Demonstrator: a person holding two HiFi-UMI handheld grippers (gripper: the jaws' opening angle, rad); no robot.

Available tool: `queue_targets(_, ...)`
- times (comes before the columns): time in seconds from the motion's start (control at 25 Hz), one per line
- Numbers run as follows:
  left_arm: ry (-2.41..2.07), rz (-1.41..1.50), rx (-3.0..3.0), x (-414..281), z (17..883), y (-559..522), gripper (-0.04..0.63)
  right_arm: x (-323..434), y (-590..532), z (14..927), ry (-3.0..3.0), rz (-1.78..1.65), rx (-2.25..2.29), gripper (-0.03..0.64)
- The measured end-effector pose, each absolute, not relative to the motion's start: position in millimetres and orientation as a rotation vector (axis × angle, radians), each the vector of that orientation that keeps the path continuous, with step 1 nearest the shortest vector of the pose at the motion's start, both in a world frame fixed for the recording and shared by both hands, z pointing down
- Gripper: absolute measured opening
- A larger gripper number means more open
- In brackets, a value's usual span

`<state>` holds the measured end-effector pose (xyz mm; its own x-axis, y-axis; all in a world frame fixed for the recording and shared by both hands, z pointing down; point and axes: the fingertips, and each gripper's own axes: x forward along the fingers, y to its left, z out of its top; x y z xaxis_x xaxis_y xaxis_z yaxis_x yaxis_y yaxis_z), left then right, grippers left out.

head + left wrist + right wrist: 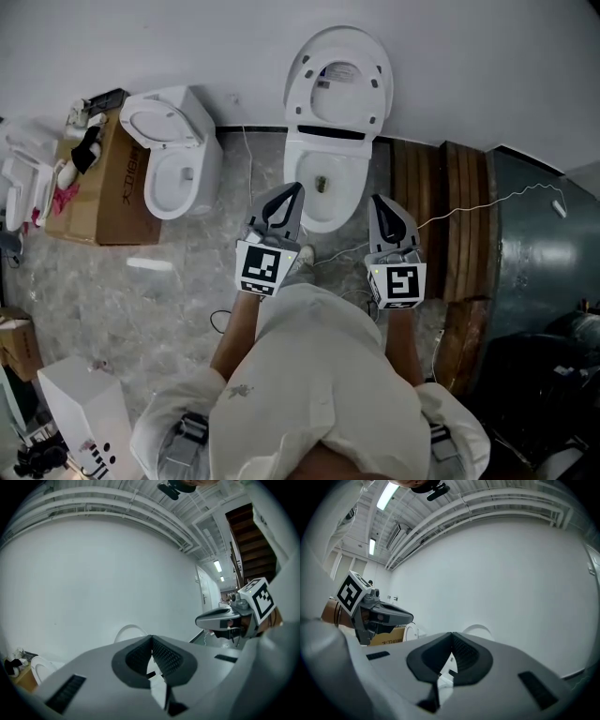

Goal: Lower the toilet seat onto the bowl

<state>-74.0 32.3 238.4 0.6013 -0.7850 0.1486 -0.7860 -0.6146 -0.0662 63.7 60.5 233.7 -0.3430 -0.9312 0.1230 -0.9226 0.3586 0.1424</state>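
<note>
you hold your left tool (292, 192) and right tool (380, 204) clamped shut and empty, facing the upright toilet seat (300, 84).

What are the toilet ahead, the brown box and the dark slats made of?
The toilet looks like glazed ceramic: smooth, glossy white. The box is likely cardboard: matte brown, printed side. The slats seem wooden: dark brown separate boards.

Loose, creased white shirt (309, 375)
</note>
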Motion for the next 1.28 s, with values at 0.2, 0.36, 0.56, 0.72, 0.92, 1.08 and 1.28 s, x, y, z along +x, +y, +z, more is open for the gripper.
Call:
queue_targets(0.2, -1.346, 0.269, 2.811, -75.5, 243.2, -12.2, 0.014, 60.0, 16.9, 237.8, -2.415, -0.059, 1.686, 0.008)
queue_targets(0.36, -1.317, 0.284, 2.817, -74.7, 248.9, -42.0, 0.014, 59.2, -13.5, 243.2, -2.399, -0.047, 1.688, 0.008)
queue_targets(0.56, -1.278, 0.295, 2.835, -72.9, 253.2, -74.9, 0.014, 60.5, -49.1, 249.2, -2.372, -0.059, 1.69, 0.008)
queue_targets(0.72, -1.265, 0.295, 2.849, -66.0, 255.6, -101.4, 0.014, 66.6, -76.7, 253.5, -2.348, -0.063, 1.69, 0.008)
queue_targets(0.92, -1.277, 0.307, 2.845, -54.7, 265.0, -136.0, 0.014, 79.8, -113.0, 259.9, -2.333, -0.079, 1.677, 0.016)
queue_targets(1.08, -1.293, 0.324, 2.838, -44.0, 273.1, -163.1, 0.015, 91.4, -143.1, 265.9, -2.335, -0.083, 1.659, 0.026)
queue_targets(1.28, -1.333, 0.355, 2.813, -28.3, 284.6, -197.7, 0.017, 105.1, -184.9, 277.4, -2.354, -0.072, 1.614, 0.037)
